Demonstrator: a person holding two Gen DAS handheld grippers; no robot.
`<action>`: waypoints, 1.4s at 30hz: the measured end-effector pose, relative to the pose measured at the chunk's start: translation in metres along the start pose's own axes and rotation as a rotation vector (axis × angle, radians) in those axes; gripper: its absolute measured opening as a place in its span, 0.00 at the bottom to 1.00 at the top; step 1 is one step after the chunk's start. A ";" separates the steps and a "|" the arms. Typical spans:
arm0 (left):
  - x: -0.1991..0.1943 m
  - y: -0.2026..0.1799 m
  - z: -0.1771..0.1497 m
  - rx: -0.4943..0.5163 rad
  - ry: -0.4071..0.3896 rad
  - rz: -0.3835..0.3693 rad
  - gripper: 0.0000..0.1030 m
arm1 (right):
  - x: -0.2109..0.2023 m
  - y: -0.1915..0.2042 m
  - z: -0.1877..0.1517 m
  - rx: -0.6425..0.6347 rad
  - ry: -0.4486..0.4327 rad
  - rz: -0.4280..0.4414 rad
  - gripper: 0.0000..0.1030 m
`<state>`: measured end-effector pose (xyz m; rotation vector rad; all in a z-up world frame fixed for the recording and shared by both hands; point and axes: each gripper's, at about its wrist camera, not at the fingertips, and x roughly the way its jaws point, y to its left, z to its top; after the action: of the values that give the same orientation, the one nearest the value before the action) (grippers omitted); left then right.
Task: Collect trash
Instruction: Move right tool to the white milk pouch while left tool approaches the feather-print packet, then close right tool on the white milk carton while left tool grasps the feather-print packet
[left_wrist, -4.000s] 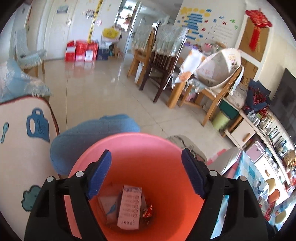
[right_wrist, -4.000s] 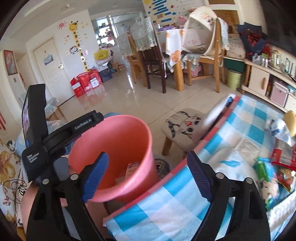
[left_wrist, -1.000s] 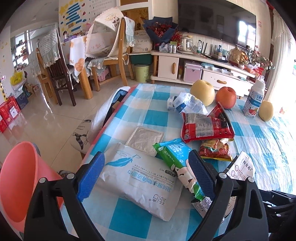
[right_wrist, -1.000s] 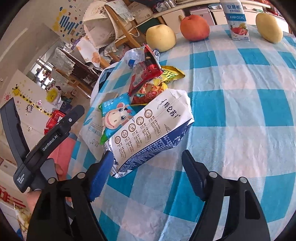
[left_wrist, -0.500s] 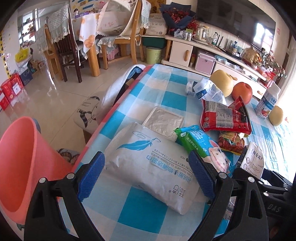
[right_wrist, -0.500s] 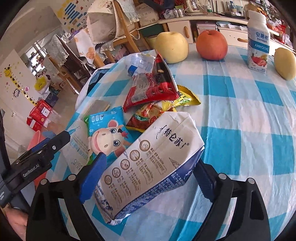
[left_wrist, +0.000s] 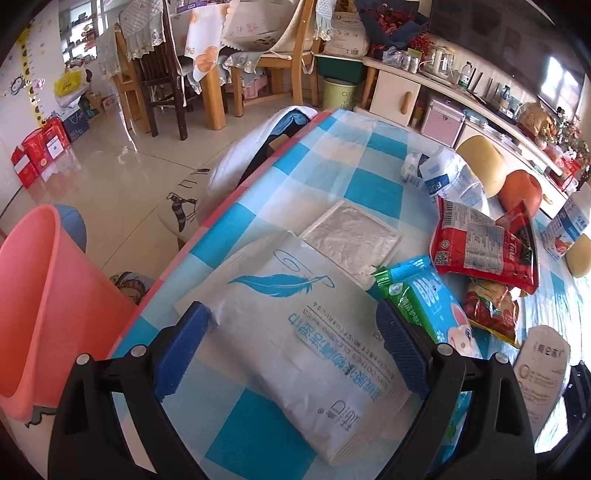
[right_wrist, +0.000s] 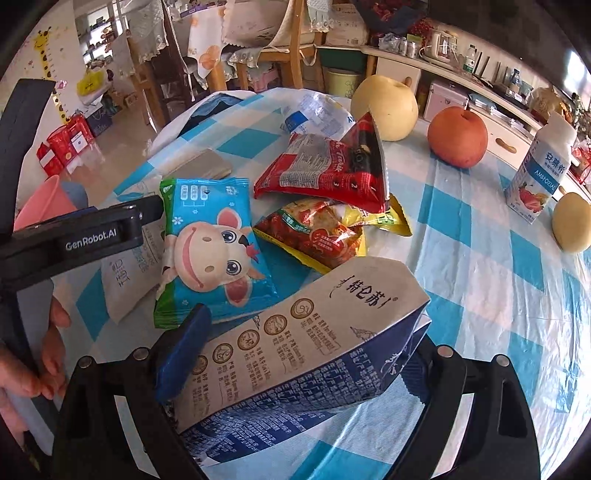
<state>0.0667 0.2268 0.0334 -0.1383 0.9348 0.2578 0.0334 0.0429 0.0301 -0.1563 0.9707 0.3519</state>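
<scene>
Two packages sit between two sets of spread jaws on the checked tablecloth (left_wrist: 373, 192). Largest, the white wipes pack (left_wrist: 295, 325) lies inside the left gripper (left_wrist: 291, 347), long axis slanting across it, pads unclenched beside its edges. Smaller, the flattened milk carton (right_wrist: 295, 347) fills the right gripper (right_wrist: 299, 354), unpinched; the pink bin (left_wrist: 40, 306) stands on the left gripper's side.

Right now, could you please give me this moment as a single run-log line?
left gripper: open, straddling white wipes pack | right gripper: open, around milk carton | pink bin: beside table
</scene>
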 end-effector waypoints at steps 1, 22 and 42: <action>0.002 -0.001 0.002 0.007 0.000 0.009 0.90 | -0.001 -0.002 -0.001 -0.010 0.003 -0.012 0.88; 0.006 -0.017 -0.002 0.152 0.033 -0.004 0.96 | -0.032 -0.090 -0.032 0.273 0.048 0.001 0.89; 0.015 -0.012 -0.010 0.054 0.055 0.004 0.83 | -0.019 -0.056 -0.032 0.196 0.023 -0.086 0.89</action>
<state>0.0709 0.2149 0.0159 -0.0941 0.9963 0.2331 0.0193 -0.0229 0.0269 -0.0233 1.0121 0.1753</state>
